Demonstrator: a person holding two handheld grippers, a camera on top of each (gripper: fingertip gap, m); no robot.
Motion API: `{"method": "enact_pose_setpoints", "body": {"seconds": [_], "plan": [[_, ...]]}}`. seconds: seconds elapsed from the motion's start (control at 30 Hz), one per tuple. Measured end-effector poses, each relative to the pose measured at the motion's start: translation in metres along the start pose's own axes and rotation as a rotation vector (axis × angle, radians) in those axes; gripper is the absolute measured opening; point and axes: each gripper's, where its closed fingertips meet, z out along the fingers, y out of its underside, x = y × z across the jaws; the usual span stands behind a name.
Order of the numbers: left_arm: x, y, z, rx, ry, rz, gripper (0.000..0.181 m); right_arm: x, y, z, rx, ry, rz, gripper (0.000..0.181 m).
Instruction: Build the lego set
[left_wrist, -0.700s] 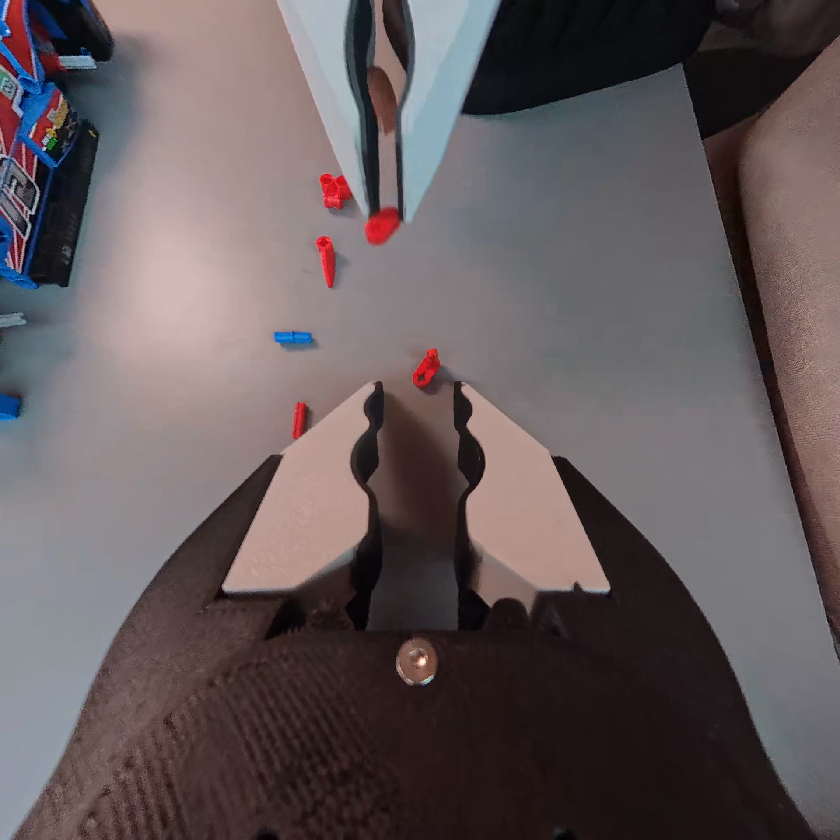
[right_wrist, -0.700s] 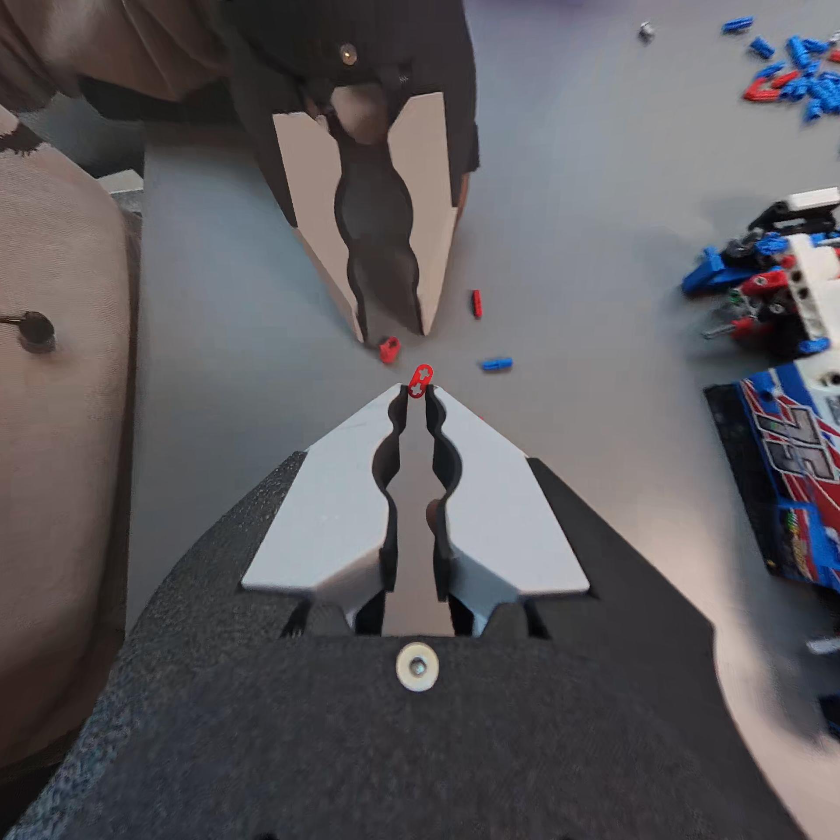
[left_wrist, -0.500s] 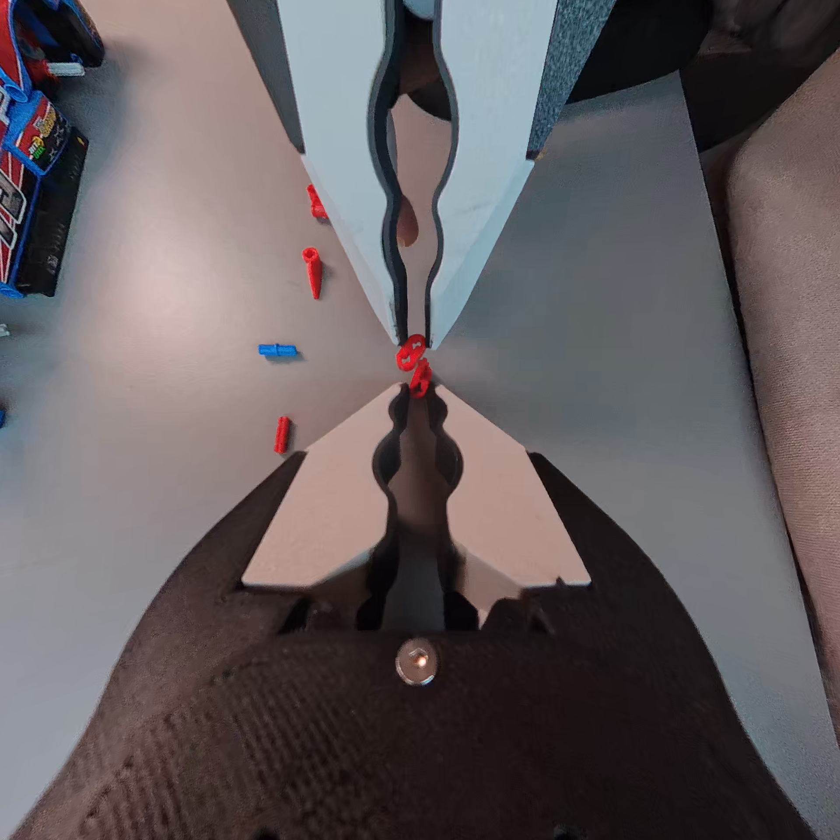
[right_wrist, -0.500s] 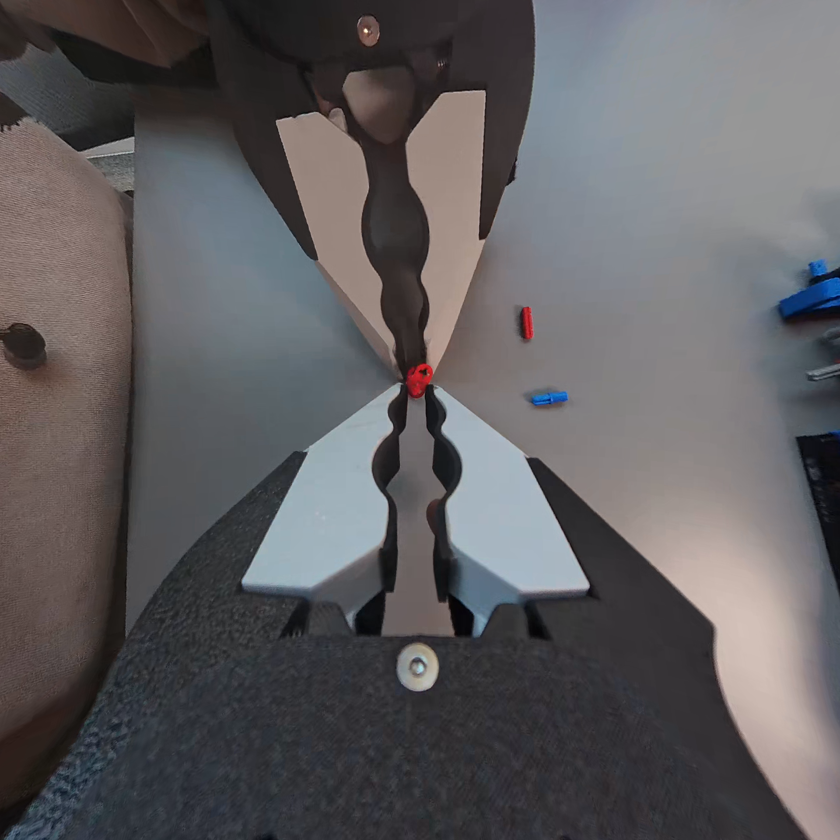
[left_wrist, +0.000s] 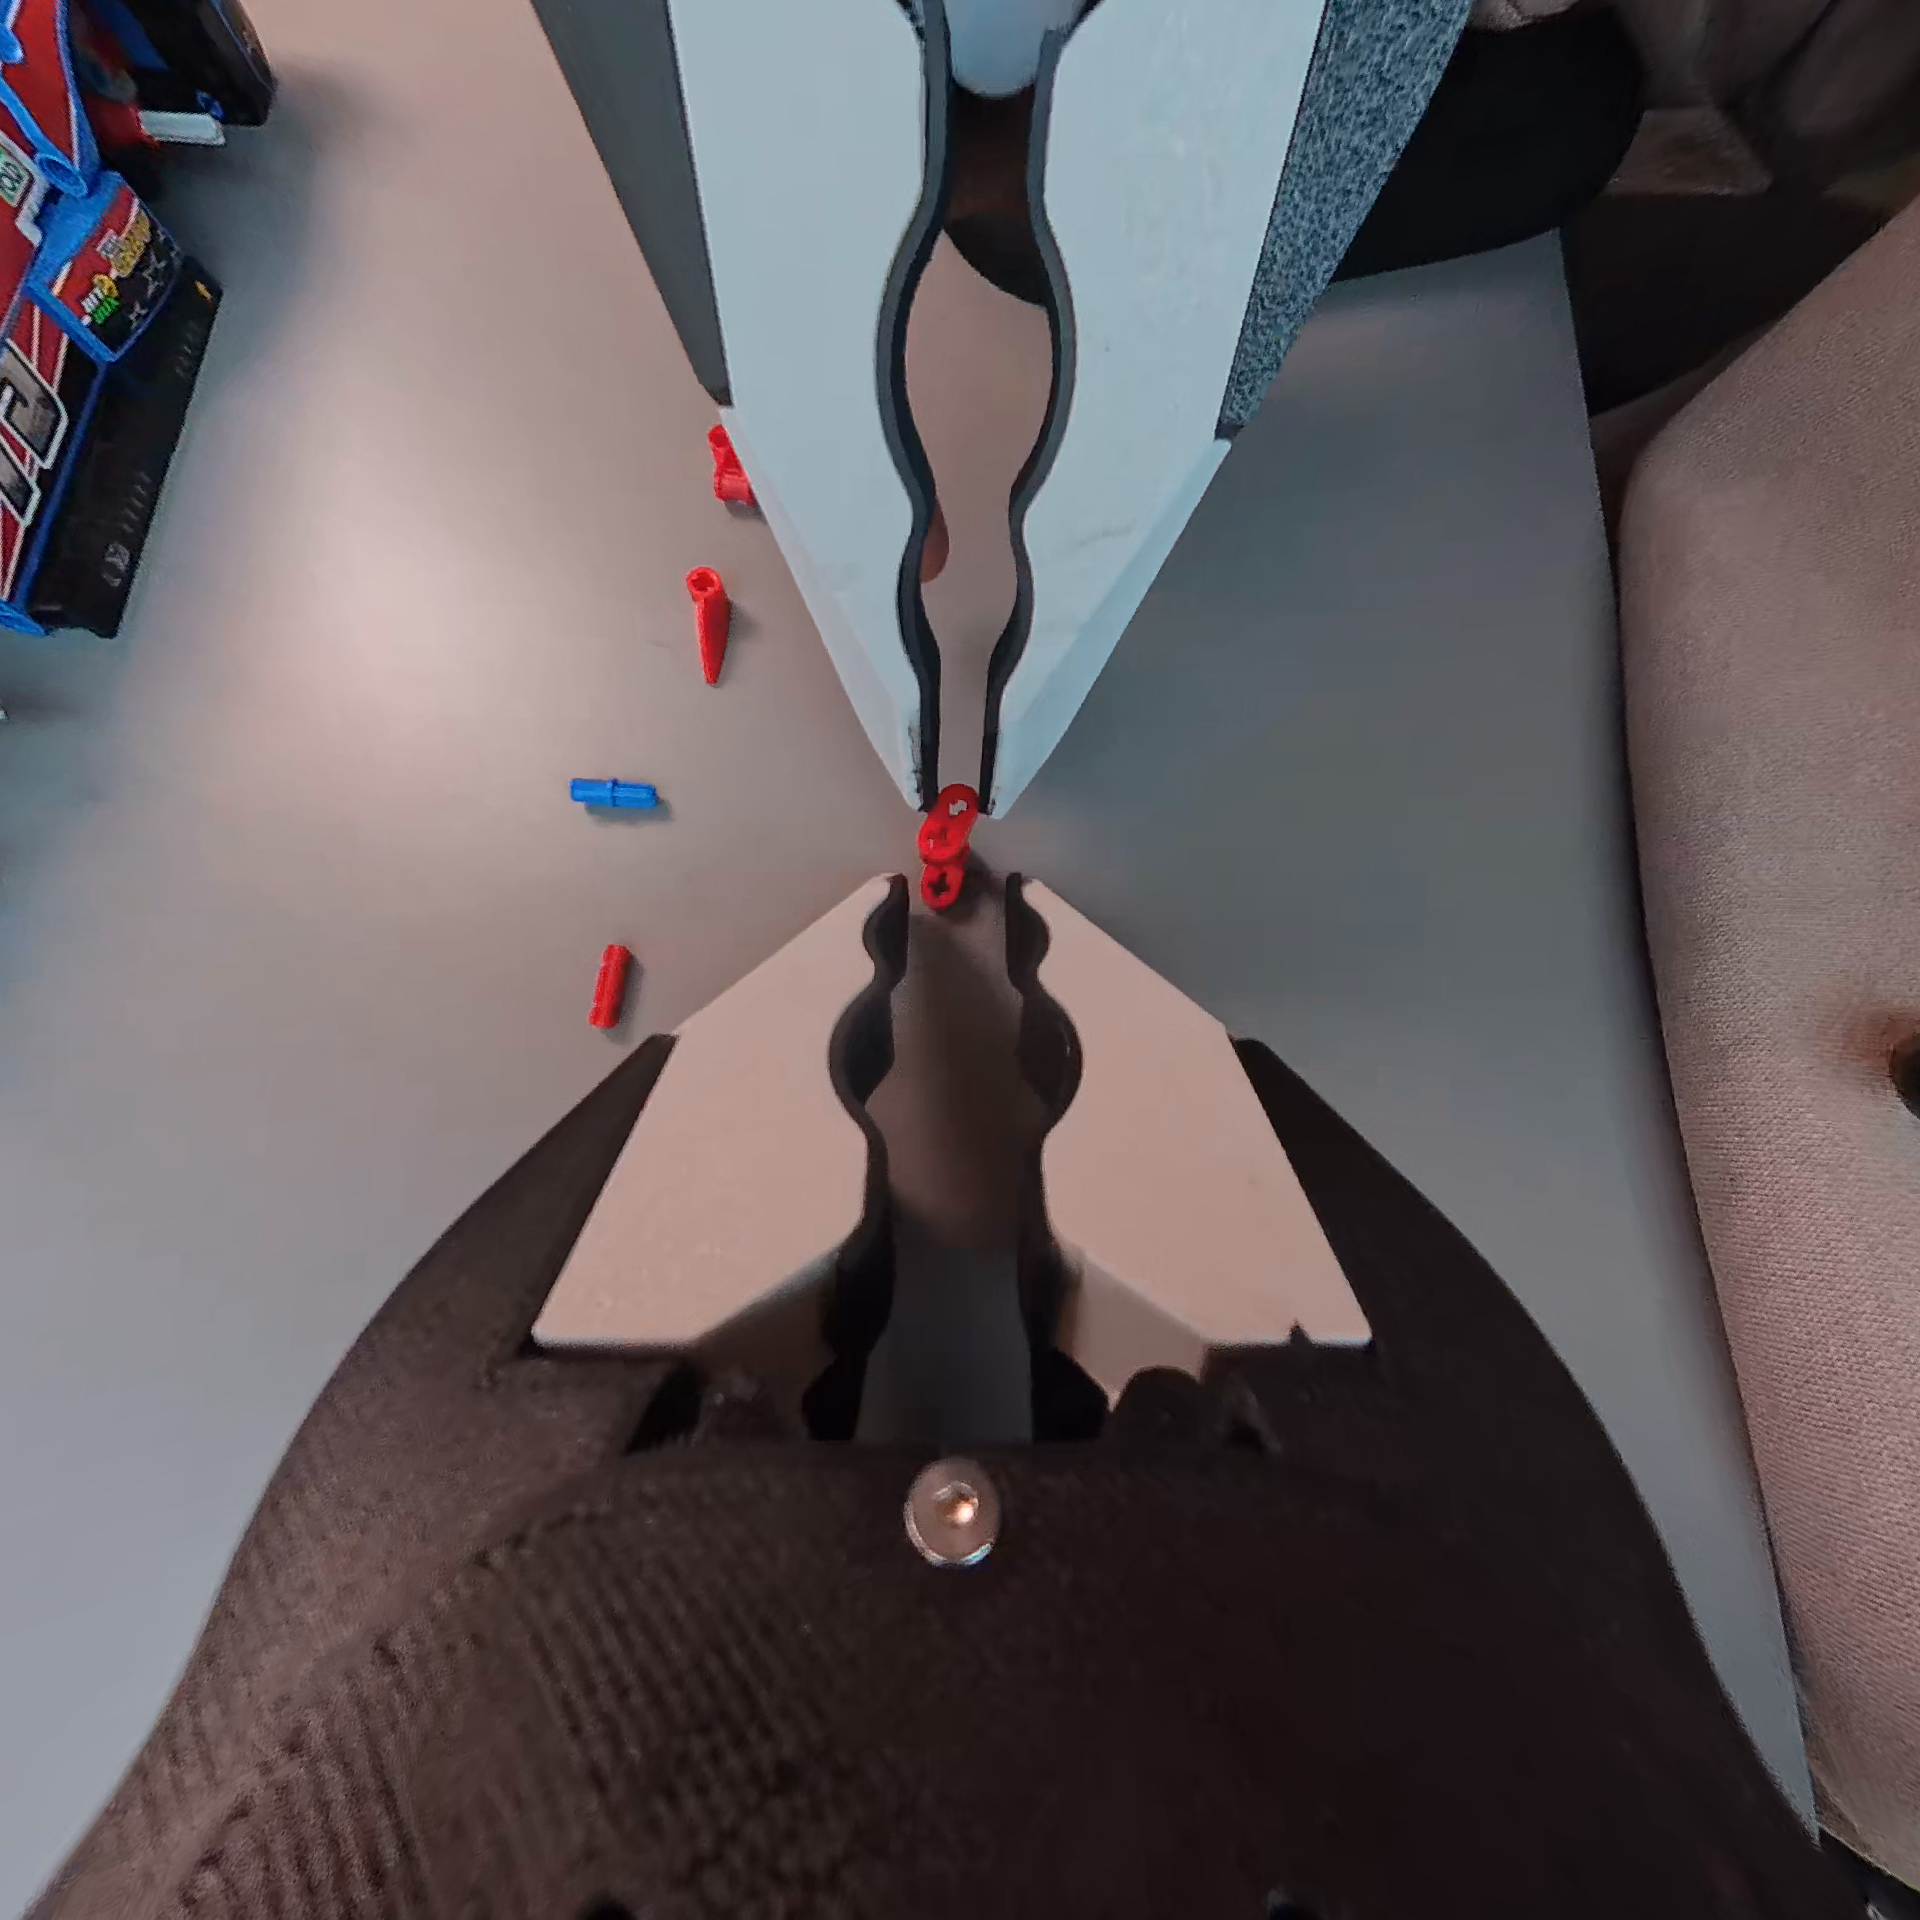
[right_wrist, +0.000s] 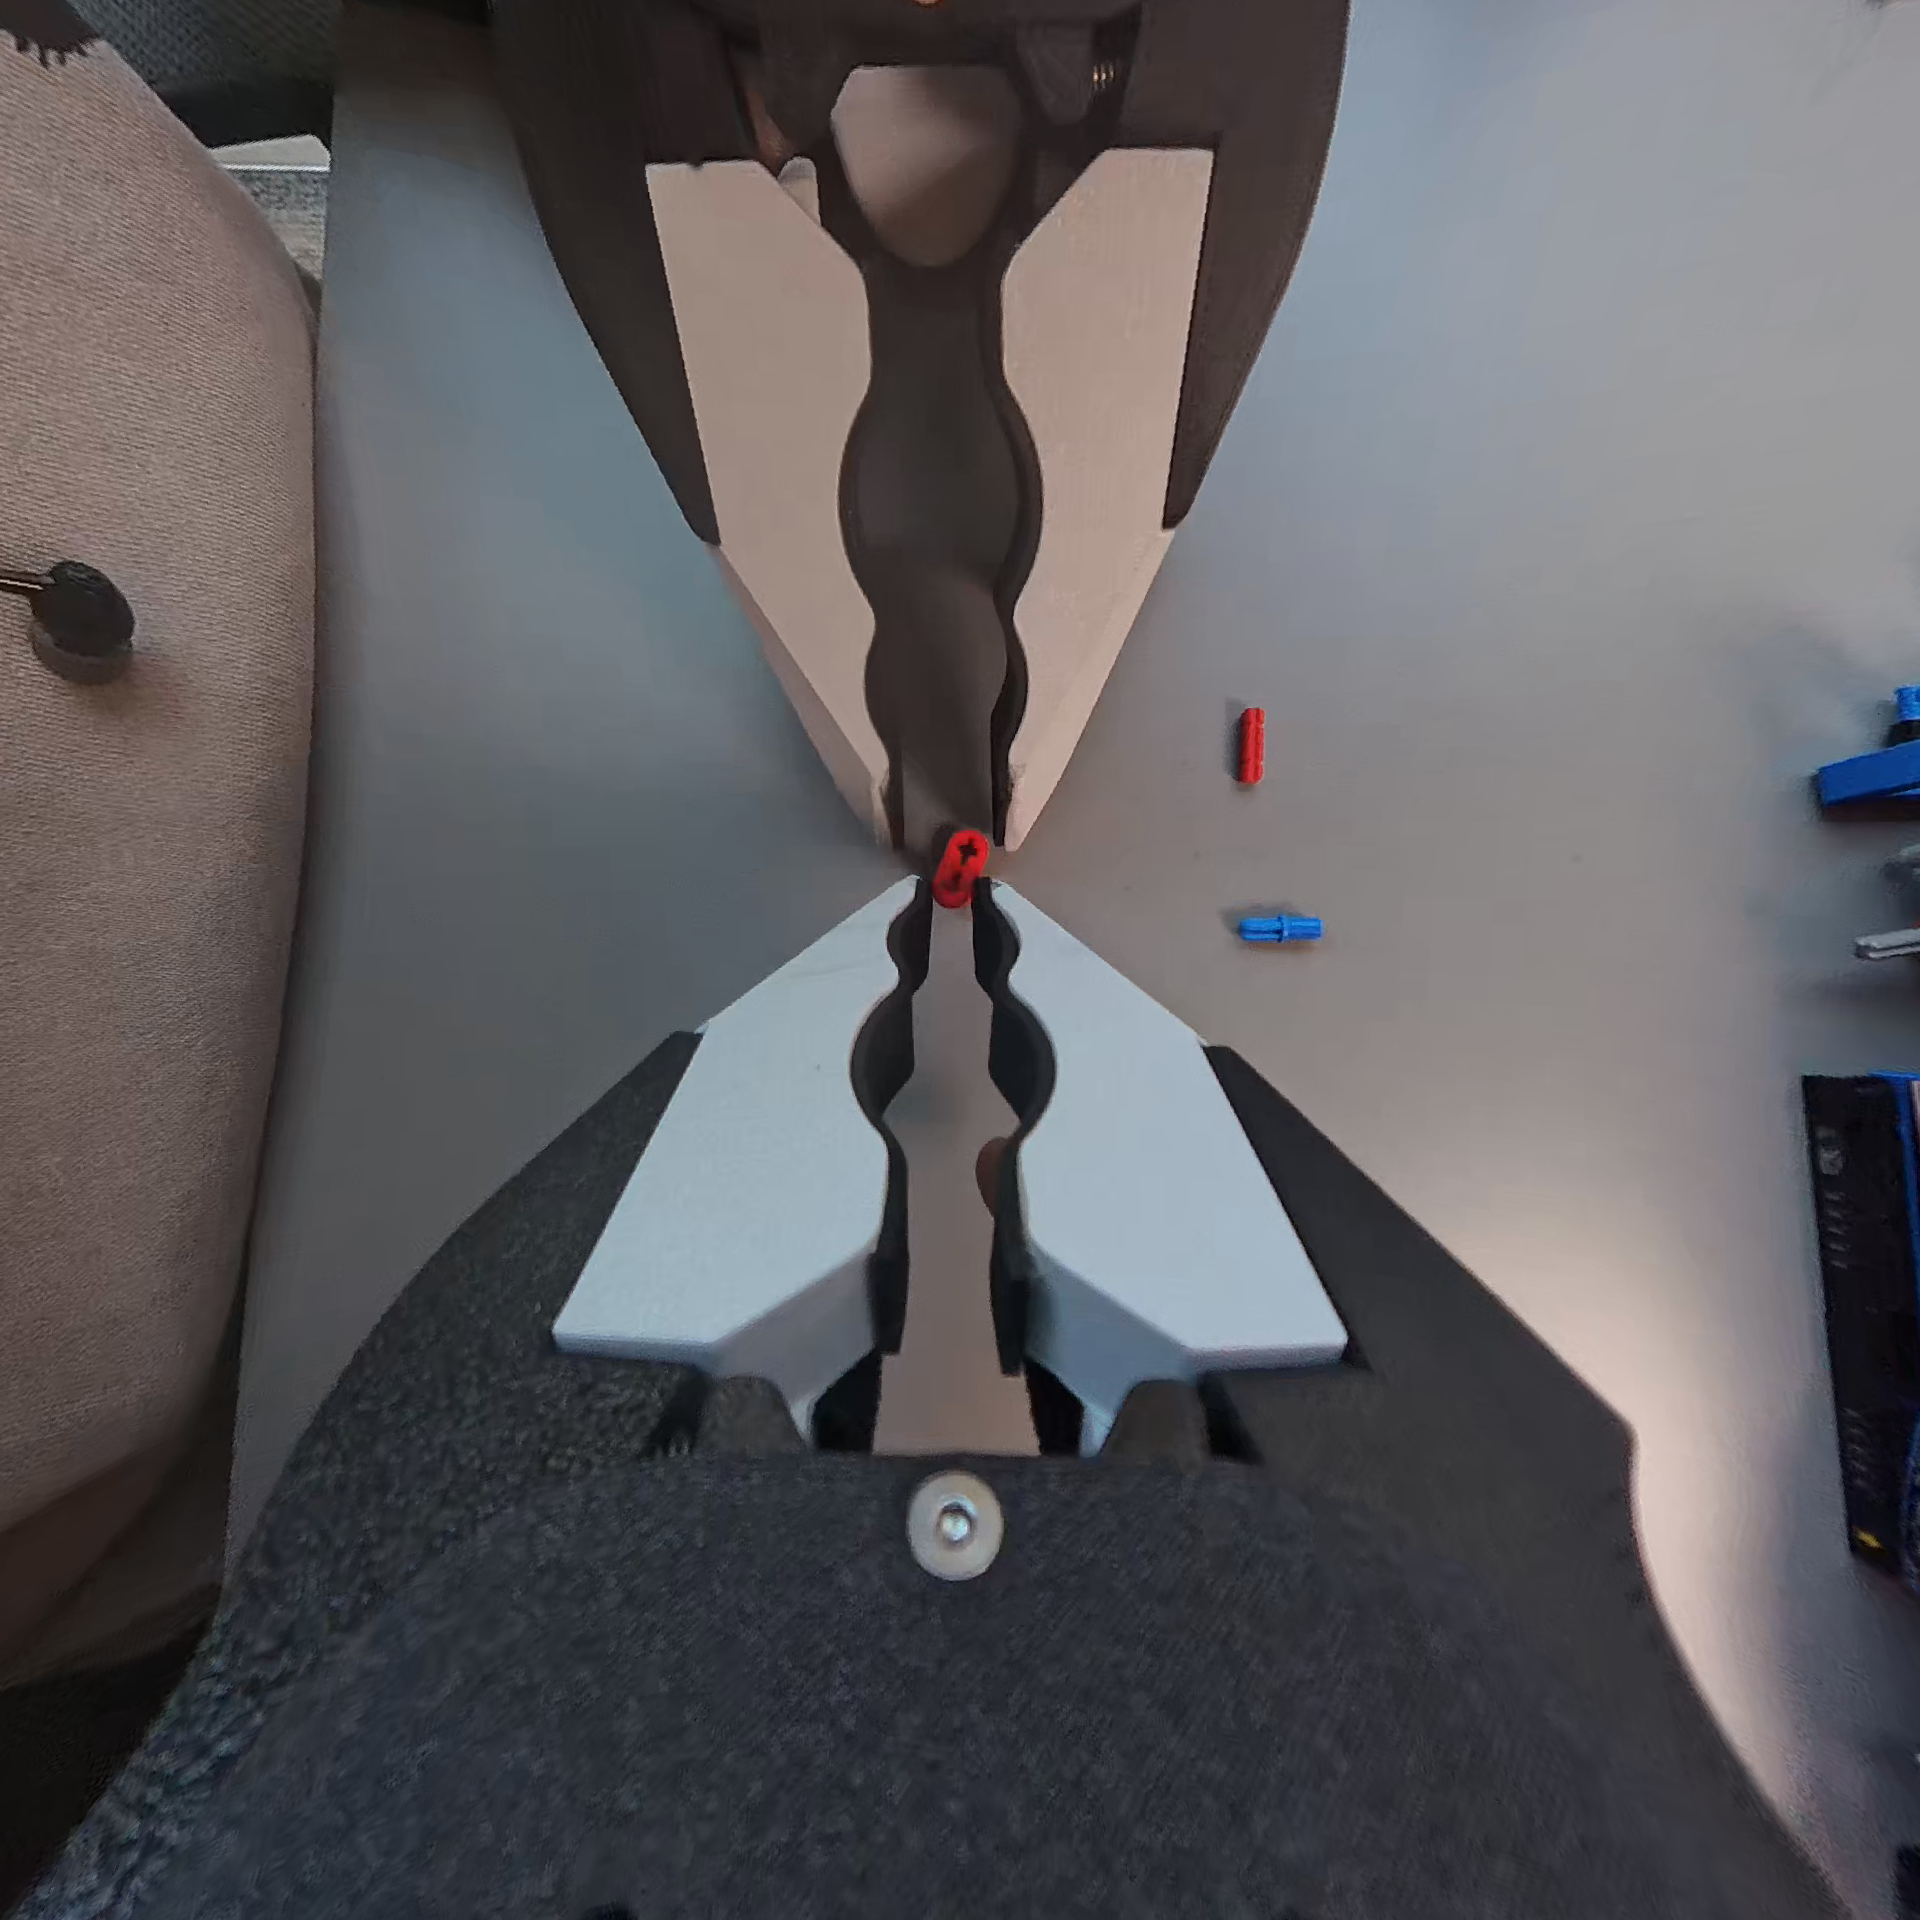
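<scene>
Two small red lego pieces meet tip to tip between my grippers, above the grey table (left_wrist: 1299, 727). My right gripper (left_wrist: 958, 802), with pale blue fingers, comes in from the top of the left wrist view and is shut on the upper red link (left_wrist: 952, 823). The same link shows in the right wrist view (right_wrist: 956, 868) between my right gripper's (right_wrist: 951, 889) tips. The lower red piece (left_wrist: 940, 885), with a cross hole, touches the link. My left gripper (left_wrist: 953, 885) has its jaws slightly apart around it. I cannot tell whether the two pieces are joined.
Loose parts lie left of the grippers: a red pin (left_wrist: 610, 985), a blue pin (left_wrist: 613, 793), a red cone (left_wrist: 709, 623) and a red connector (left_wrist: 730, 464). A red-blue-black lego car (left_wrist: 62, 364) sits at the far left. A beige cushion (left_wrist: 1766, 935) borders the table's right edge. My two grippers' fingertips are within a few centimetres of each other. Left tips and right tips are each some 7 centimeters from the red cone (left_wrist: 709, 623).
My right gripper came in with its red link to meet the left. My left gripper closed on the red piece from the table, and its jaws have now parted a little.
</scene>
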Motion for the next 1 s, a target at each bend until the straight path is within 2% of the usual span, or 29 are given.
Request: {"method": "enact_pose_setpoints", "body": {"seconds": [0.17,0.33,0.5,0.87,1.0], "plan": [[-0.0017,-0.0085,-0.0051,0.056,0.001,0.013,0.018,-0.0005,-0.0020,0.0006,-0.004,-0.019,-0.042,0.006],[-0.0014,-0.0063,-0.0021,0.047,-0.002,0.039,0.007,-0.0011,-0.0033,0.0024,0.011,-0.033,-0.056,0.006],[-0.0016,-0.0056,-0.0007,0.046,0.005,0.035,0.006,-0.0007,-0.0028,0.0022,0.043,-0.032,-0.047,0.006],[-0.0049,-0.0060,-0.0003,0.045,0.007,0.007,0.005,0.0028,-0.0048,-0.0026,0.144,0.050,-0.086,0.009],[-0.0053,-0.0064,0.0000,0.046,0.009,0.002,0.006,0.0041,-0.0045,-0.0004,0.154,0.056,-0.092,0.005]]}}
